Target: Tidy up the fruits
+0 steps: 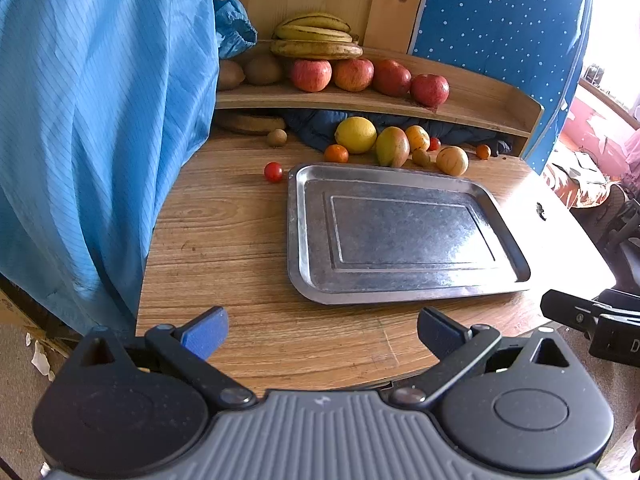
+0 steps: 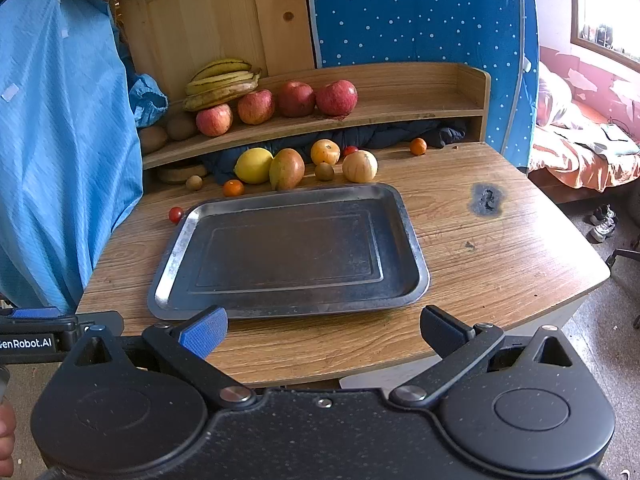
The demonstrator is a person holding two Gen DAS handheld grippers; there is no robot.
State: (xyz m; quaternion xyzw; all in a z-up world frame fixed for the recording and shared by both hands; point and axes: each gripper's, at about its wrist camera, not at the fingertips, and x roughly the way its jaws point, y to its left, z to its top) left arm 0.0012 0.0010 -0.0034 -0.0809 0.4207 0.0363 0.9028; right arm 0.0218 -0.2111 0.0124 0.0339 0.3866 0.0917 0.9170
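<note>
A lived-in home bedroom: rumpled bed (image 2: 580, 152), shoes (image 2: 603, 222) on the floor, wooden desk (image 2: 500, 256) with shelf (image 2: 420, 96).

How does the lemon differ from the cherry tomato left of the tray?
The lemon is yellow and large; the cherry tomato is red and far smaller. The lemon lies behind the tray, next to the mango; the tomato sits alone by the tray's left back corner. Both rest on the wooden table, untouched.

Blue cloth (image 1: 100, 120) hangs at left w/ faint stripes. Blue dotted panel (image 2: 420, 12) stands behind the wooden shelf — pine board (image 2: 216, 24) beside it. Dark burn mark (image 2: 486, 199) on tabletop, right side. Bed w/ orange sheet (image 2: 580, 160) far right; sneakers (image 2: 603, 222) on floor.
</note>
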